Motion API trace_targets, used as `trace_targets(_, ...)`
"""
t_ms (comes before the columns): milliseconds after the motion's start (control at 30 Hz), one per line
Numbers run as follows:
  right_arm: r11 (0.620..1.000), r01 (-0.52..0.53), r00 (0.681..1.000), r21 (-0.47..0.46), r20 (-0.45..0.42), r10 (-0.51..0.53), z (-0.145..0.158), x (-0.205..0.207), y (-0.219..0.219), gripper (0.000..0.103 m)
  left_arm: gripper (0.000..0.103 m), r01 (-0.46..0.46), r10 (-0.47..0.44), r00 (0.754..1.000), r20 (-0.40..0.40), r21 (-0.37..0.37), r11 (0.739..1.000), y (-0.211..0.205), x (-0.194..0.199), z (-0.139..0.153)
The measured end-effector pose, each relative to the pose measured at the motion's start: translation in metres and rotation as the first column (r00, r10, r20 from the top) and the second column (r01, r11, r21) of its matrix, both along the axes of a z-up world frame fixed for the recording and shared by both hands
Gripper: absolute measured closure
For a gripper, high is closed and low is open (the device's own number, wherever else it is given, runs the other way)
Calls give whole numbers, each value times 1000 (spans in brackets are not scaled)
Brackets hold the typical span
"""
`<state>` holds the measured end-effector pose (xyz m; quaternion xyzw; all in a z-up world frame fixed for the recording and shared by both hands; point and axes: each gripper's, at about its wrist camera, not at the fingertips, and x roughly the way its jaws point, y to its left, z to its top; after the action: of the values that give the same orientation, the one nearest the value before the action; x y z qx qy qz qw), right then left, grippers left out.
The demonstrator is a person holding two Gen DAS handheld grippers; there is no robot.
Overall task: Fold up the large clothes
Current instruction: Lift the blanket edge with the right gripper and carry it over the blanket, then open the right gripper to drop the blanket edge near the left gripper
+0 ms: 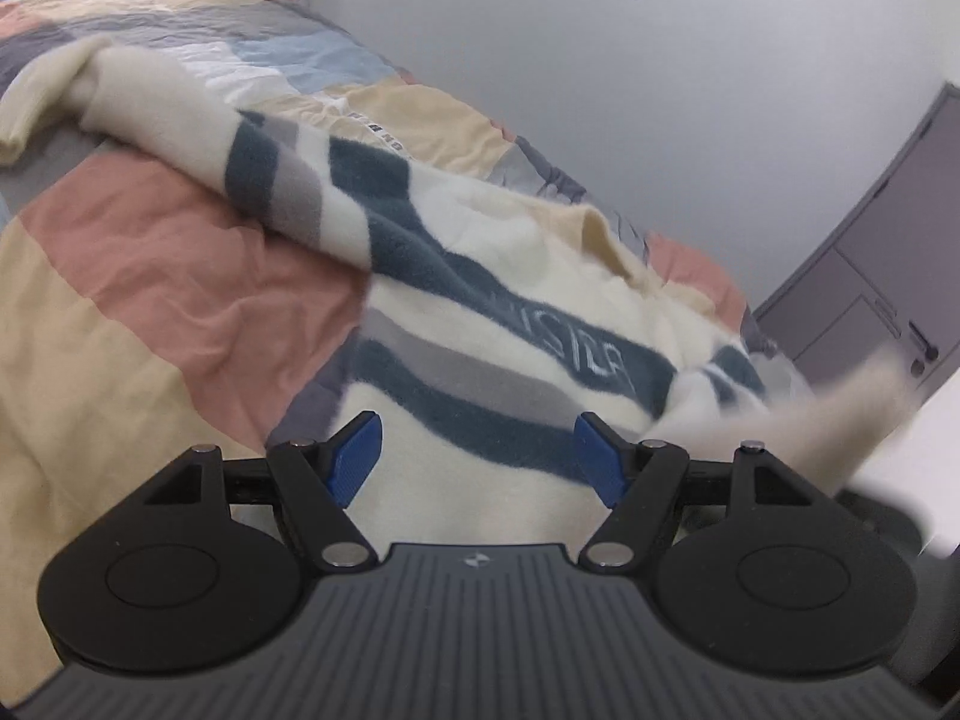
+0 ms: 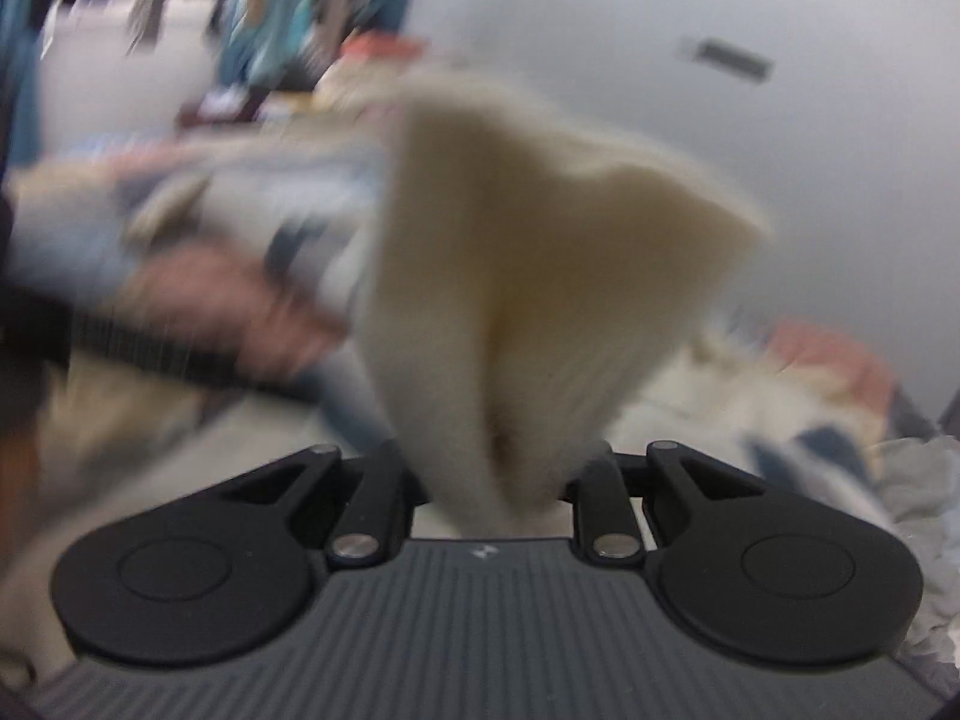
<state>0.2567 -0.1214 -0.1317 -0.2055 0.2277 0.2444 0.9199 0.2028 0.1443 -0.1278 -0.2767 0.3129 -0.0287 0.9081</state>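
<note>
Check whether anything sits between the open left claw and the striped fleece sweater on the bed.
Nothing visible does. The left claw stands open right over the cream fleece sweater with dark teal and grey stripes, with only the sweater's own fabric between its blue pads. The patchwork bedspread lies beside it.

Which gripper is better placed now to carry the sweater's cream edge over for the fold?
Right. The right gripper is already clamped on the cream edge of the sweater. The left gripper hangs open above the striped part, holding nothing.
</note>
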Motion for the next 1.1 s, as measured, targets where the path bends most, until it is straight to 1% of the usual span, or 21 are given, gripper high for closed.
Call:
trace_targets(67,999,-17,999,-39,-49,15,-13,-3,7,78,28,-10,10,1000,-9,-2,1000,4,3,-2)
trace_targets(100,998,-24,997,-50,-75,20,-16,-1,12,76,28,-14,13,1000,-15,-15,1000,6,4,-4)
trace_targets(133,998,-32,996,-56,-91,26,-17,0,12,73,28,-16,15,1000,-19,-29,999,9,7,-5)
trace_targets(200,997,-56,993,-57,-108,49,-13,-1,11,61,28,-18,17,1000,-22,-44,999,10,8,-6)
trace_targets(233,996,-78,990,-51,-120,71,-11,-2,13,48,28,-17,16,1000,-20,-45,999,10,9,-6)
trace_targets(267,994,-100,988,-47,-126,94,-14,-5,21,36,28,-14,14,1000,-16,-44,999,10,8,-5)
trace_targets(333,988,-150,981,-41,-132,143,-10,-15,19,30,28,-7,7,1000,-7,-48,999,8,6,-2)
trace_targets(400,978,-206,965,-35,-174,197,-7,-27,16,30,28,9,-9,1000,4,-63,998,6,3,1)
trace_targets(433,977,-212,962,-37,-185,202,-6,-33,14,30,28,21,-20,1000,14,-66,998,5,2,3)
trace_targets(467,977,-213,960,-31,-193,203,-6,-36,15,30,28,28,-27,999,21,-59,998,2,0,5)
trace_targets(533,976,-216,953,5,-215,212,1,-45,5,30,28,36,-35,999,25,-37,999,-2,-1,7)
trace_targets(700,972,-220,937,87,-257,235,10,-67,-24,29,28,62,-62,998,17,-25,998,-13,1,6)
trace_targets(800,968,-225,927,114,-280,249,15,-77,-32,29,28,83,-83,997,9,-19,996,-20,2,4)
trace_targets(867,962,-232,923,145,-279,265,21,-82,-41,29,28,100,-100,995,7,-15,995,-24,1,3)
trace_targets(967,957,-195,928,215,-274,251,29,-74,-51,29,28,117,-117,993,8,0,993,-30,-1,3)
trace_targets(1100,955,-87,952,284,-259,163,32,-52,-65,29,28,139,-139,990,18,-3,990,-34,-1,3)
